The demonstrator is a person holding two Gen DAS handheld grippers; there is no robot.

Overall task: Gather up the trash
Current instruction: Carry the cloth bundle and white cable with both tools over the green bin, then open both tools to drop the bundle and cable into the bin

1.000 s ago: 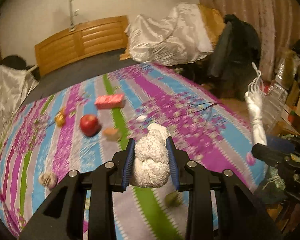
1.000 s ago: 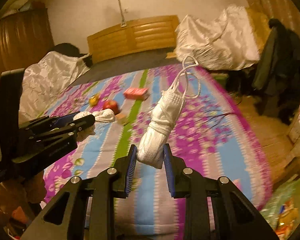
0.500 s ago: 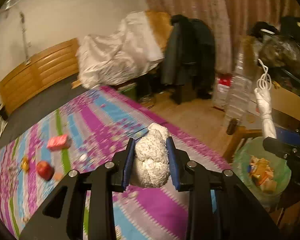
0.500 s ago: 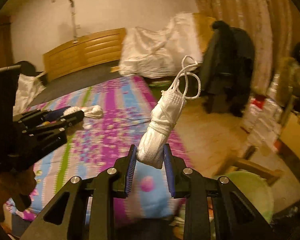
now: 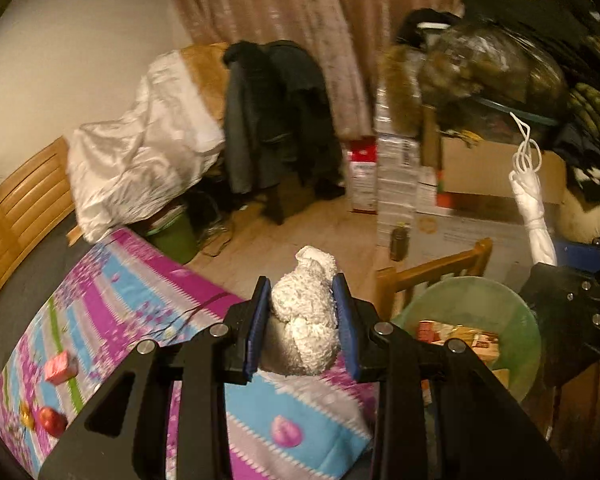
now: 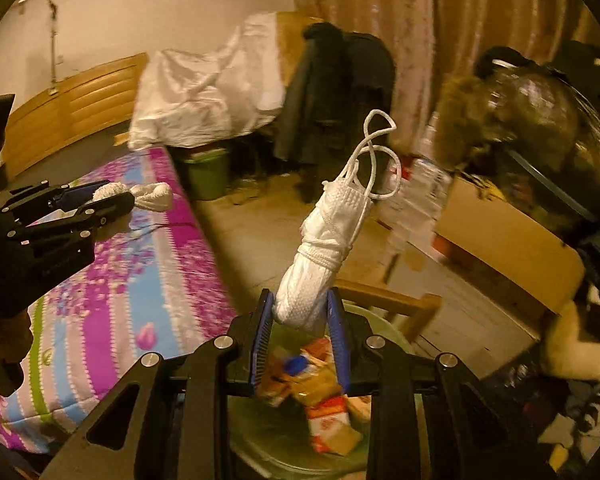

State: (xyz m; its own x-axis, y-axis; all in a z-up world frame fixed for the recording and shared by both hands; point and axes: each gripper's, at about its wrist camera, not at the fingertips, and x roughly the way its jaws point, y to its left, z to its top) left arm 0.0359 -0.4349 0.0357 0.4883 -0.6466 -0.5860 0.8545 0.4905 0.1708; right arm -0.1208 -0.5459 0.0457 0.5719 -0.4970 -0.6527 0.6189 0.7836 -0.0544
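Note:
My left gripper (image 5: 302, 320) is shut on a crumpled white tissue wad (image 5: 306, 320), held over the edge of the bed. My right gripper (image 6: 300, 322) is shut on a rolled white face mask (image 6: 320, 252) with its ear loops sticking up. The mask hangs directly above a green trash bin (image 6: 384, 328) holding several wrappers. The bin (image 5: 512, 316) also shows in the left wrist view, right of the wad, with the mask (image 5: 534, 212) above it. The left gripper with the wad (image 6: 148, 196) shows at the left of the right wrist view.
The bed has a striped floral sheet (image 5: 148, 292) with a red apple (image 5: 52, 420) and a pink packet (image 5: 60, 367) on it. A wooden stool (image 5: 432, 272) stands by the bin. Cardboard boxes (image 5: 492, 176), a dark jacket (image 5: 276, 112) and a second green bin (image 6: 206, 172) surround the floor.
Both grippers have swung right, away from the bed toward the green bin, each keeping its item. The right gripper now hangs over the bin.

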